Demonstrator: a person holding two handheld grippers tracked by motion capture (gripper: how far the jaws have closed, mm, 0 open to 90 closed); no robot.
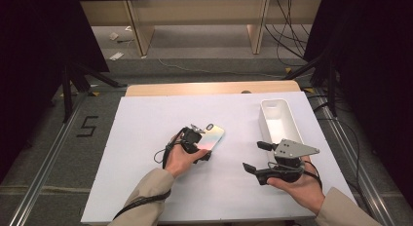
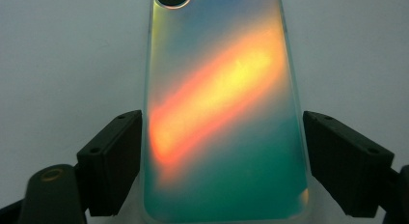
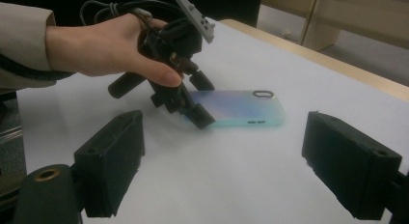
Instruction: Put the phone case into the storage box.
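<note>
White board covers the table [image 1: 146,187], and on it, just left of centre, I see the iridescent phone case [image 1: 213,137] lying flat, its camera cut-out toward one o'clock. My left hand-held gripper [image 1: 203,149] straddles its near end from seven o'clock: in the left gripper view the case [image 2: 224,118] sits between the jaws, a sliver of gap at each side, so nothing is clamped. My right hand-held gripper [image 1: 256,156] hangs released at four o'clock from the case, well apart. At two o'clock stands a white rectangular bin [image 1: 292,120].
</note>
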